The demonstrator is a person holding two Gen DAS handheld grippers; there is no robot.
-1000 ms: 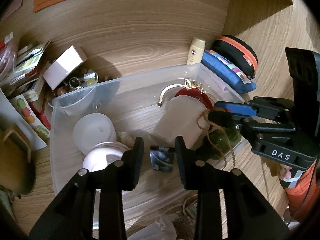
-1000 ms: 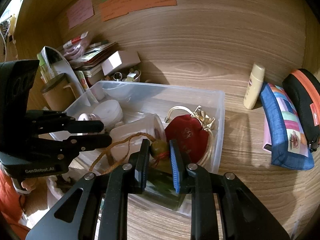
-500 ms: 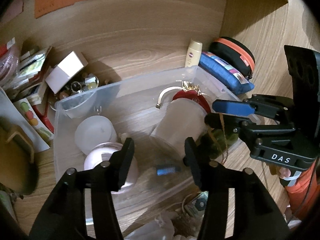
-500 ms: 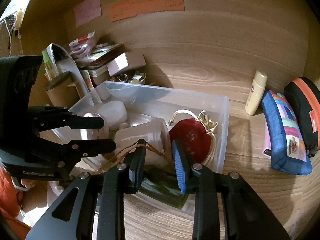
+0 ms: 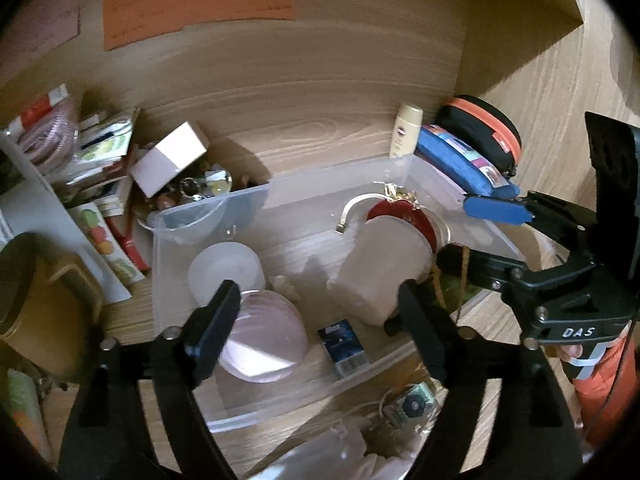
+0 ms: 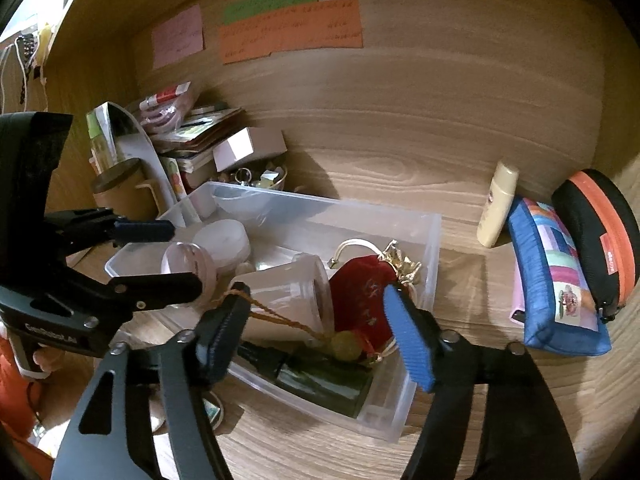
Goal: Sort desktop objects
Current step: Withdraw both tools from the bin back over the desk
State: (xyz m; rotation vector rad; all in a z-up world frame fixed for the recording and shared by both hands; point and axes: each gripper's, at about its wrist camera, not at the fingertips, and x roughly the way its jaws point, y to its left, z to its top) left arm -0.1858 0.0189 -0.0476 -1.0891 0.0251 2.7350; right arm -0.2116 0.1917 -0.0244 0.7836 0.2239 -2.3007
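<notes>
Both tools hang spread and empty over the clear bin (image 6: pixel 420 240) on the bench (image 6: pixel 460 420); the left tool (image 5: pixel 316 312) above the small blue packet (image 5: pixel 343 342), the right tool (image 6: pixel 320 328) above the green bottle (image 6: pixel 320 380); this looks like a drop-off step, and the next move calls for picking something outside the bin.

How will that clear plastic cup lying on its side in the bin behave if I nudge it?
The clear plastic cup lies on its side, so it would probably roll in an arc. It looks thin and empty, likely light and easily dented. The red pouch beside it and the bin wall should stop it quickly.
</notes>
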